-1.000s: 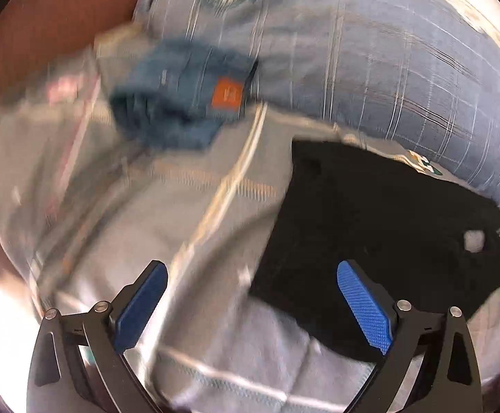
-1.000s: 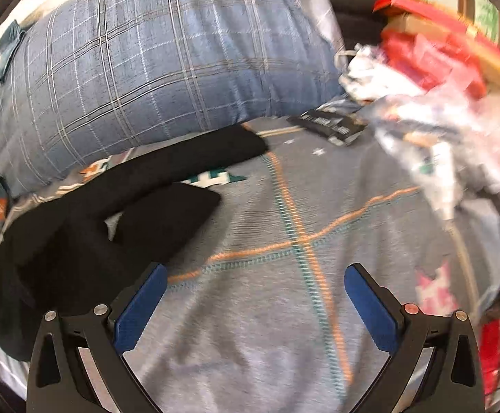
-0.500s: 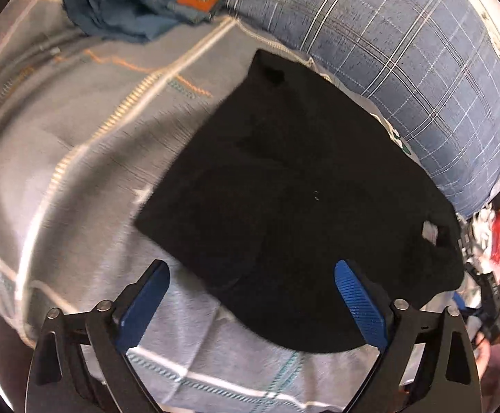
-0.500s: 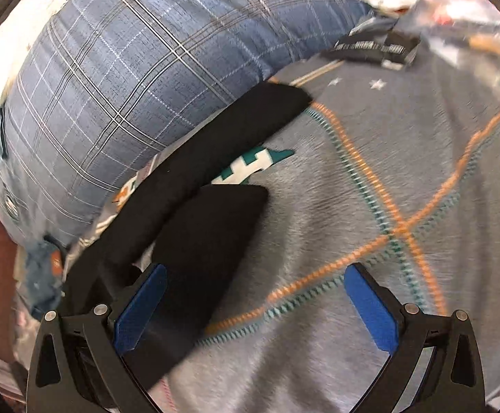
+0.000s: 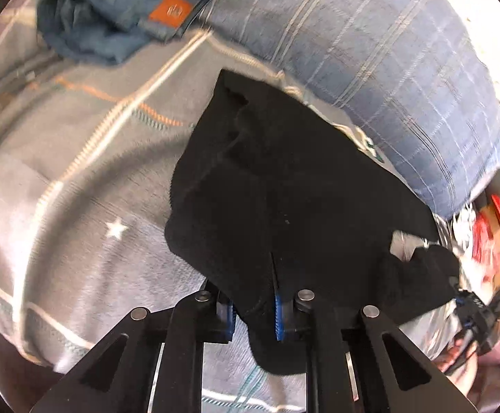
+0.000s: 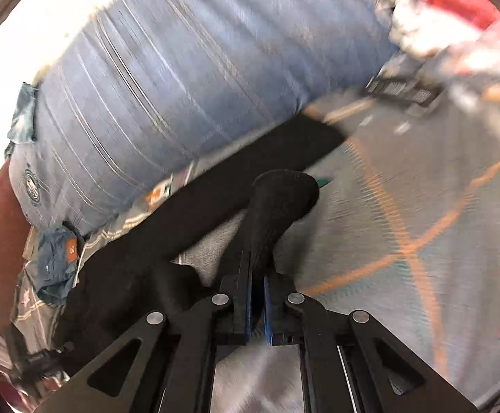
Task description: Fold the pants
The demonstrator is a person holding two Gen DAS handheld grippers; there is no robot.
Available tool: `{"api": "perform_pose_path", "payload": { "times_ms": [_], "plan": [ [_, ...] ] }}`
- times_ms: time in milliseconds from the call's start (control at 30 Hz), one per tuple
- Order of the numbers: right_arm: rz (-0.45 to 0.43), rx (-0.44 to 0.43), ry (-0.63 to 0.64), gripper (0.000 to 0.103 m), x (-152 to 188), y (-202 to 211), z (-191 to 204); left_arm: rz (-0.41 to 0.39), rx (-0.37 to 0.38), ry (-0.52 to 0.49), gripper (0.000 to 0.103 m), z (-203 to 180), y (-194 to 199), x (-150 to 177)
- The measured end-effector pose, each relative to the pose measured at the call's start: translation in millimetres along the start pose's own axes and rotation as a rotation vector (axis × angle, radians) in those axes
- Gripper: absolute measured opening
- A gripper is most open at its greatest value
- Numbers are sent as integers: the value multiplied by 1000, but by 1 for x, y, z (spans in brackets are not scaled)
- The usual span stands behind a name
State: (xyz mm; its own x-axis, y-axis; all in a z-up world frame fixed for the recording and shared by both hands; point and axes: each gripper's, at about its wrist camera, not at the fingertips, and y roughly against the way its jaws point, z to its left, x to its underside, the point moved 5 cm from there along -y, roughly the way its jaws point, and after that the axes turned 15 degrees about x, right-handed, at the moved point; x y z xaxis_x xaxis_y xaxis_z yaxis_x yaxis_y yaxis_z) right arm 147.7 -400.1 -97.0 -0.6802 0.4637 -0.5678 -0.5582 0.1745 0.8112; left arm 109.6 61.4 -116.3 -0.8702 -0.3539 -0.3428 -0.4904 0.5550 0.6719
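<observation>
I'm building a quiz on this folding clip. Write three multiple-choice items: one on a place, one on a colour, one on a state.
1. Where do the folded blue jeans lie?
A. against the blue plaid pillow
B. on top of the black pants
C. in the right claw

2. What colour are the pants being folded?
A. red
B. black
C. white

3. How does the right claw stand?
A. wide open above the bedspread
B. shut on a pant leg
C. shut on the pillow

Key: 1 A, the jeans rest beside the pillow, apart from the pants. 2 B, the cloth on the grey bedspread is black. 3 B, black fabric runs up from between its closed pads; the left claw likewise pinches the pants' edge.
</observation>
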Motion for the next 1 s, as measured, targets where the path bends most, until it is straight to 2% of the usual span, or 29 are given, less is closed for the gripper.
{"api": "perform_pose_path", "payload": {
  "times_ms": [100, 200, 267, 333, 367, 400, 467, 567, 667, 700, 733, 800, 867, 1000],
  "plan": [
    [-58, 88, 14, 4, 24, 31, -31, 0, -23, -47, 15, 3, 4, 8],
    [-1, 163, 3, 4, 54, 25, -64, 52, -61, -71, 16, 8, -20, 17],
    [58, 164, -36, 5, 71, 14, -79, 85, -82, -83, 17, 12, -29, 22],
    [76, 129, -78, 11, 79, 15, -85, 80, -56, -100, 21, 14, -23, 22],
    [65, 129, -90, 14, 79, 19, -88, 71, -45, -116, 24, 15, -17, 21],
    [54, 131, -95, 15, 79, 24, -90, 61, -41, -130, 31, 17, -9, 20],
    [20, 158, -109, 19, 73, 36, -97, 31, -32, -167, 35, 20, 15, 20],
    [-61, 208, -141, 21, 53, 55, -102, -44, -52, -190, 38, 19, 43, 12],
    [-103, 180, -123, 21, 18, 59, -93, -154, -91, -214, 59, 14, 54, -25],
    [-106, 156, -116, 22, 6, 56, -87, -174, -90, -216, 70, 12, 52, -36],
    [-106, 128, -111, 23, -6, 51, -79, -186, -94, -216, 76, 11, 49, -46],
    [-91, 87, -96, 29, -28, 37, -62, -176, -117, -221, 77, 6, 27, -68],
    [-53, 36, -92, 30, -55, 15, -43, -119, -132, -219, 76, 0, -7, -87],
    [14, 71, -58, 30, -109, -42, -16, -30, -161, -182, 75, -8, -58, -124]
  ]
}}
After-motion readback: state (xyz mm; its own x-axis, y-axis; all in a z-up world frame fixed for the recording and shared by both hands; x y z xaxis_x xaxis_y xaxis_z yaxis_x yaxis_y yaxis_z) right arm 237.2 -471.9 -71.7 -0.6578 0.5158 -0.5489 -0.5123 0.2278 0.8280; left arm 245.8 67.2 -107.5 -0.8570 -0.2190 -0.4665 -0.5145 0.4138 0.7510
